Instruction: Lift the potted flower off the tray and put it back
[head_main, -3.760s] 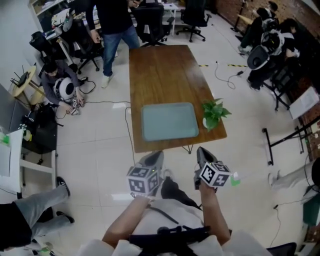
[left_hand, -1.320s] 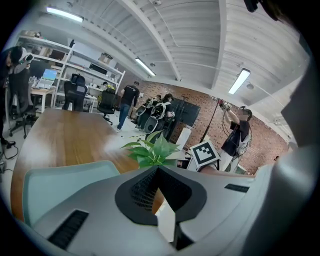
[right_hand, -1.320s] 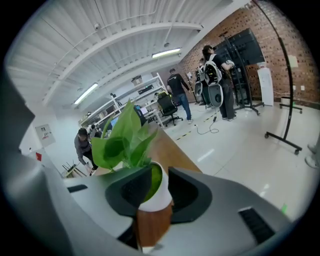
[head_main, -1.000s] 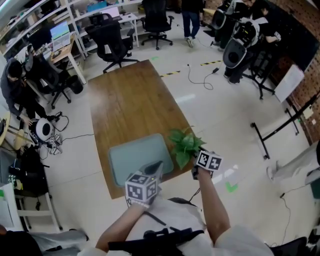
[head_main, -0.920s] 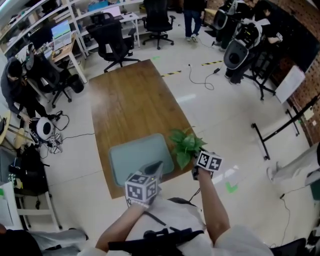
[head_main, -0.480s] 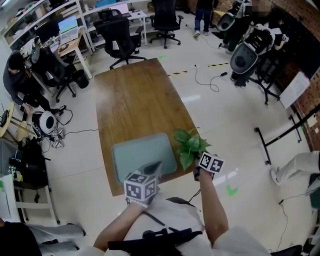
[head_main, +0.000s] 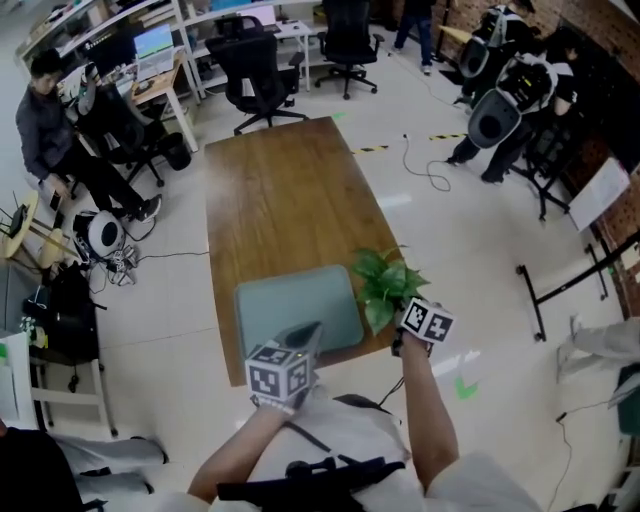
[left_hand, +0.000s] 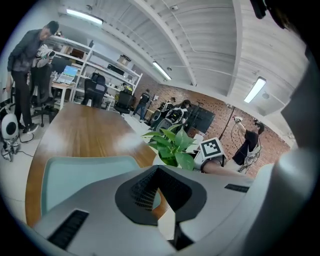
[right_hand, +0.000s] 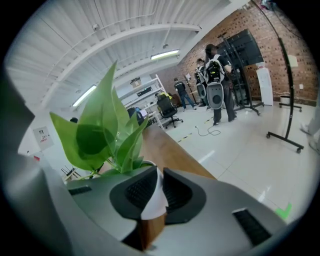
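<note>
The potted flower (head_main: 388, 283), green leaves in a white pot, stands at the wooden table's (head_main: 280, 190) right edge, just right of the pale green tray (head_main: 290, 310). My right gripper (head_main: 402, 318) reaches in under the leaves. In the right gripper view its jaws have just been closing, and its pads now press on the white pot wall (right_hand: 152, 200) below the leaves (right_hand: 100, 135). My left gripper (head_main: 312, 328) hovers over the tray's near edge. Its tips (left_hand: 158, 167) meet with nothing between them. The flower (left_hand: 172, 145) shows beyond the tray (left_hand: 75, 172).
Bare wood runs from the tray to the table's far end. Office chairs (head_main: 255, 60) and desks stand beyond it, and a seated person (head_main: 45, 120) is at the far left. A cable (head_main: 425, 165) and a metal stand (head_main: 560, 270) are on the floor at the right.
Since the earliest frame both grippers have come from near my body to the table, the right one to the flower. Over the last second both have stayed put while the view has drifted.
</note>
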